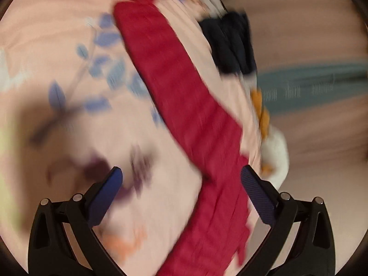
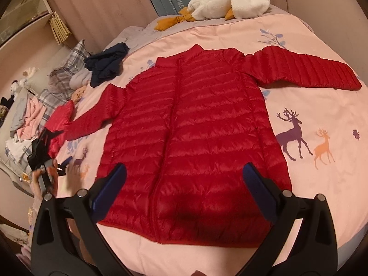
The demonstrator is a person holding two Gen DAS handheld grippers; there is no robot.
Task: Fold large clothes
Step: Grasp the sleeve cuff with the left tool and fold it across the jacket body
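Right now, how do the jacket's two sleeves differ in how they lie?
The right-hand sleeve stretches straight out sideways, flat on the bedspread. The left-hand sleeve angles downward toward the bed's edge, its cuff end near the left gripper. Both are red, quilted and unfolded, clear of the jacket body.

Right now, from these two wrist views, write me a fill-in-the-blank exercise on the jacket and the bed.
1. The red puffer jacket lies spread flat on the pink bedspread with both ____ stretched out to the sides.
2. The right gripper hovers over the jacket's hem with its jaws ____.
3. The bedspread is printed with purple and orange ____.
4. The plush goose at the far end of the bed is mostly ____ in colour.

Missing words: sleeves; open; deer; white
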